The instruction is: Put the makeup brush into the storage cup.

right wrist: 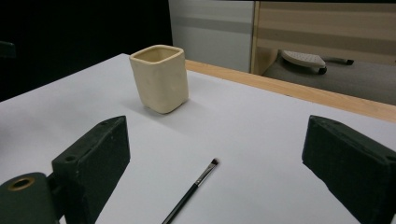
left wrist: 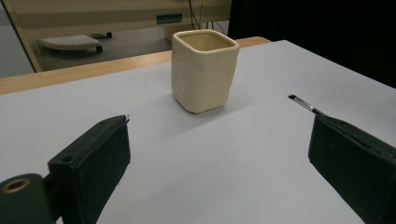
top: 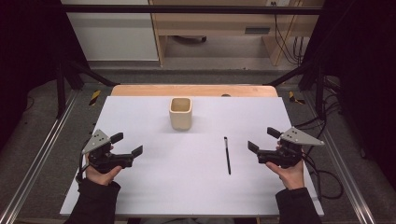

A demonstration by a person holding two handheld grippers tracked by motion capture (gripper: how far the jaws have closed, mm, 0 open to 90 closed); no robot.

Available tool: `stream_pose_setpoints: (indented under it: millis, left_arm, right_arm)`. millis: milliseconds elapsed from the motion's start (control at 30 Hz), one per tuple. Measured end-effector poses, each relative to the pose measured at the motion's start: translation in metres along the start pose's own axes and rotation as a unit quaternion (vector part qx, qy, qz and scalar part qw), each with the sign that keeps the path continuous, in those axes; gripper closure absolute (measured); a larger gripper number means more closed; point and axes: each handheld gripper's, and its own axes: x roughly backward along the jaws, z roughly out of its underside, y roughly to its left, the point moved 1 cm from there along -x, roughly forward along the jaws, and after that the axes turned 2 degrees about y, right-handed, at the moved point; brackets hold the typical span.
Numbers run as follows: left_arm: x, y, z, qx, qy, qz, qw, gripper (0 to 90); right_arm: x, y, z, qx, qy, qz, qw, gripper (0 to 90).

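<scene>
Cream cup (top: 180,113) upright at table (top: 140,196) far-middle; thin brush (top: 227,154) flat, right of cup, its handle cut off behind one jaw in left gripper view. Left gripper (top: 128,144) and right gripper (top: 262,139) gaping wide, empty, well apart from cup.

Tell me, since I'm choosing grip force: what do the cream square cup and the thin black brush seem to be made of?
The cream square cup looks like hand-formed ceramic with a matte glaze: thick rounded rim, slightly dented, uneven walls. The thin black brush seems to have a glossy painted wood or plastic handle and a short pale bristle tip; its handle material stays open.
</scene>
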Motion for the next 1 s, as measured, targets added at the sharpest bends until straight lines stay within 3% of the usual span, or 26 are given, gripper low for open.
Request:
stream_pose_setpoints:
  millis: [533,1000]
  left_arm:
    - [-0.003,-0.002,0.003,-0.003,0.006,0.006,1.0000,5.4]
    - [-0.005,-0.002,0.004,-0.006,0.010,0.007,0.9999,5.5]
  right_arm:
    - [-0.001,-0.001,-0.001,-0.002,0.016,0.015,0.9998,8.0]
    - [-0.019,0.015,-0.006,0.022,0.042,0.013,0.9988,8.7]
